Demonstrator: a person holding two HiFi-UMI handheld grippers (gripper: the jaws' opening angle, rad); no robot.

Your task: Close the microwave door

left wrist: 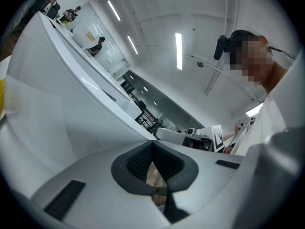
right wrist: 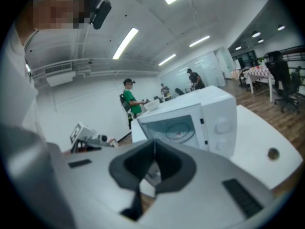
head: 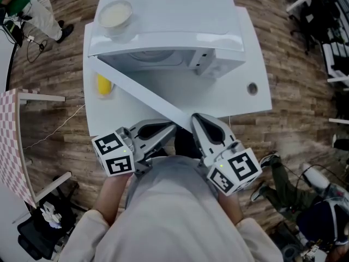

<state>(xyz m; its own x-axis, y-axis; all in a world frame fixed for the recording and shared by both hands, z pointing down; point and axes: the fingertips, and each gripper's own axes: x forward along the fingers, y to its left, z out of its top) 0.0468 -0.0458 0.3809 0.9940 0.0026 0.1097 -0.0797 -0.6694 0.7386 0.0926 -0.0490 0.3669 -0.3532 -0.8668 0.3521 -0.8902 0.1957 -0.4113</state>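
Beside the free end of the open microwave door, the left gripper and the right gripper have their jaws together and empty, so it seems best to push the outer face steadily until it latches.

White box-shaped microwave with a white door, on a white rectangular table that bears one small grey round disc at the right. Pale cream round bowl on the oven's far-left top. Bright yellow object on the table's left side, partly hidden. Left gripper and right gripper: light grey bodies, black textured inner pads. The left one's marker cube is white with black square patterns, the right one's alike. Plank floor in mixed light and dark browns. Pink-and-white checked cloth at the left edge. Pale grey-beige garment near. Distant person in green top.
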